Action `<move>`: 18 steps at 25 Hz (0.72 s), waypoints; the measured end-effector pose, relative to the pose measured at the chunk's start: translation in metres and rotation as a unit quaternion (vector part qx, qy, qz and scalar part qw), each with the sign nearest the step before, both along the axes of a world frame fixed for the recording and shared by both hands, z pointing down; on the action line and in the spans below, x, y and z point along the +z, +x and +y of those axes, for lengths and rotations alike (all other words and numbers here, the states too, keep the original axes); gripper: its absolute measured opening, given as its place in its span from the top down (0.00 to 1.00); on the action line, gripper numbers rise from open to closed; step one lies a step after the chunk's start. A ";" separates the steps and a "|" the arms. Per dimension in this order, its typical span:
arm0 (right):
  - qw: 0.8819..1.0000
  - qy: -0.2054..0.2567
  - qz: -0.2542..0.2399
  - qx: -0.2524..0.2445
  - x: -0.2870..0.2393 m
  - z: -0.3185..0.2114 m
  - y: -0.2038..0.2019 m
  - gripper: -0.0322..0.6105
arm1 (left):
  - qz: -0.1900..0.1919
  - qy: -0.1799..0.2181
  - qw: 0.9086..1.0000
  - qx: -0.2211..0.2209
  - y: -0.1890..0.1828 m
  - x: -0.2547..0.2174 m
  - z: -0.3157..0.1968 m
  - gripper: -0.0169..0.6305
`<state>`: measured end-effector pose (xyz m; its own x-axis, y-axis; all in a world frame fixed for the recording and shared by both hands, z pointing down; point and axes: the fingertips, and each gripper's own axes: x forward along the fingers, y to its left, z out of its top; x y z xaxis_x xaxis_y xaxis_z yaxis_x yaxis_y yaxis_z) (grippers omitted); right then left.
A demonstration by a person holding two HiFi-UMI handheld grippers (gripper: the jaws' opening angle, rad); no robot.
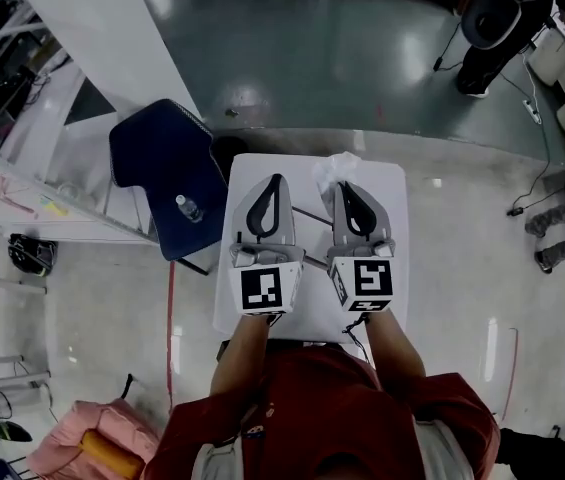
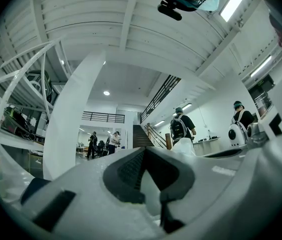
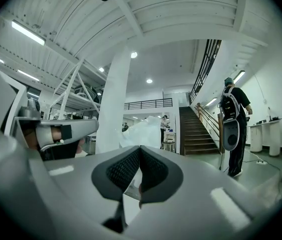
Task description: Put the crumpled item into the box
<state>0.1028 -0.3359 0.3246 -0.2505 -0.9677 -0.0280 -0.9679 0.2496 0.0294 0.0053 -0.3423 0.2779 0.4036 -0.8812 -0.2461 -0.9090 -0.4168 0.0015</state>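
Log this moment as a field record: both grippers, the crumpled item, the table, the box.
left gripper: jaws together, empty, over the table
right gripper: jaws together, empty, beside the left one
crumpled item: white, at the table's far edge, just ahead of the right gripper
box: in no view
beside table: blue chair with a bottle on it

Small white table (image 1: 396, 230), rectangular, standing on pale floor. One crumpled item (image 1: 335, 168), white, lies on it at the far edge, right of centre. Rest of the visible top is bare.
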 end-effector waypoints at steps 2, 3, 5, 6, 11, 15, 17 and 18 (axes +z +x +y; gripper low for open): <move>1.000 -0.010 0.005 -0.001 0.008 -0.007 -0.004 0.95 | 0.000 -0.002 1.000 0.002 -0.003 0.004 -0.006 0.97; 1.000 -0.016 0.007 -0.001 0.012 -0.010 -0.006 0.95 | 0.000 -0.005 1.000 0.002 -0.005 0.006 -0.009 0.97; 1.000 -0.026 0.012 -0.002 0.018 -0.017 -0.010 0.95 | 0.003 -0.009 1.000 0.003 -0.009 0.008 -0.016 0.97; 0.999 -0.031 0.014 -0.003 0.021 -0.021 -0.013 0.95 | 0.005 -0.011 1.000 0.003 -0.011 0.009 -0.019 0.97; 0.998 -0.059 0.023 -0.009 0.040 -0.034 -0.021 0.95 | 0.007 -0.015 1.000 0.001 -0.020 0.014 -0.029 0.97; 0.996 -0.082 0.027 -0.013 0.059 -0.043 -0.028 0.95 | 0.008 -0.019 1.000 -0.002 -0.026 0.023 -0.036 0.97; 0.995 -0.093 0.029 -0.015 0.069 -0.048 -0.032 0.95 | 0.008 -0.021 1.000 -0.004 -0.029 0.028 -0.040 0.97; 0.994 -0.099 0.030 -0.016 0.075 -0.051 -0.033 0.95 | 0.008 -0.024 1.000 -0.005 -0.030 0.031 -0.041 0.97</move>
<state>0.0694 -0.3865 0.3999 -0.2774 -0.9440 0.1786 -0.9571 0.2878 0.0345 -0.0246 -0.3837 0.3089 0.3910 -0.8959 -0.2107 -0.9128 -0.4069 0.0363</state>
